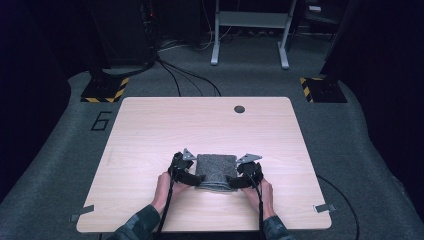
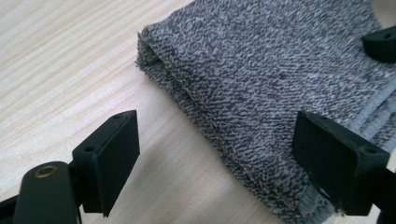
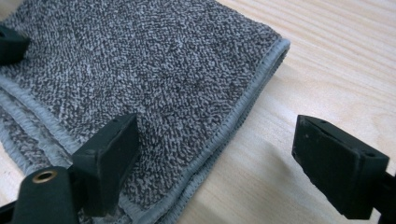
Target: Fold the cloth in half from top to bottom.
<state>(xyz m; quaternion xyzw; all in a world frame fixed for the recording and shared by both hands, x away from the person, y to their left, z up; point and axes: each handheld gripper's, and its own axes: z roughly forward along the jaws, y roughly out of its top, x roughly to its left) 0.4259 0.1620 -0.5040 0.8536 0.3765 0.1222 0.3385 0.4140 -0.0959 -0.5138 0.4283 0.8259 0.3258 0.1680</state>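
**Two open claws flank a folded towel**

Nearest the lens, the left claw [image 2: 215, 158] stands with its jaws spread wide, straddling one edge of the folded grey towel [image 2: 280, 79]. The right claw [image 3: 229, 161] is likewise apart, over the opposite hemmed edge. The towel lies flat near the front middle of the tabletop [image 1: 150, 125], between both hands. It looks soft, light and floppy; likely best pinched at the stacked corners through all layers, or the fold may slump.
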